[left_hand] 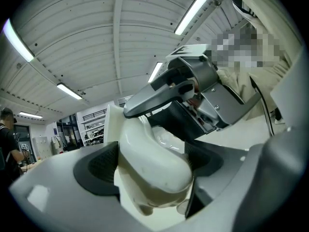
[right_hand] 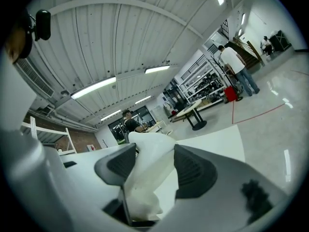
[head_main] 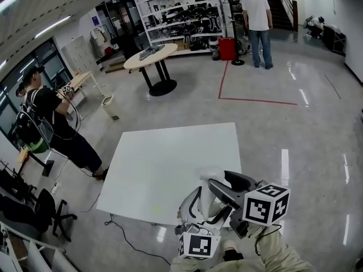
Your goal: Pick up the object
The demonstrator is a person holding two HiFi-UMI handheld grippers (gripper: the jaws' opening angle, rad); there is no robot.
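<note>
Two pairs of tongs meet low in the head view's frame, just right of centre, over the near edge of the white surface (head_main: pixel 170 163). The left tongs (left_hand: pixel 153 174) are clamped on a glossy white object (left_hand: pixel 152 156), which fills the gap between their dark pads. The right tongs (right_hand: pixel 153 166) stand wide, gripping the same object, which touches both pads.

Beige clothing (head_main: pixel 281 251); left gripper (left_hand: pixel 150 164) and right gripper (right_hand: pixel 154 167) white and grey with black ribbed pads (left_hand: pixel 96 170); black-and-white marker cubes (head_main: pixel 266 204); thin black cable (left_hand: pixel 263 109).
</note>
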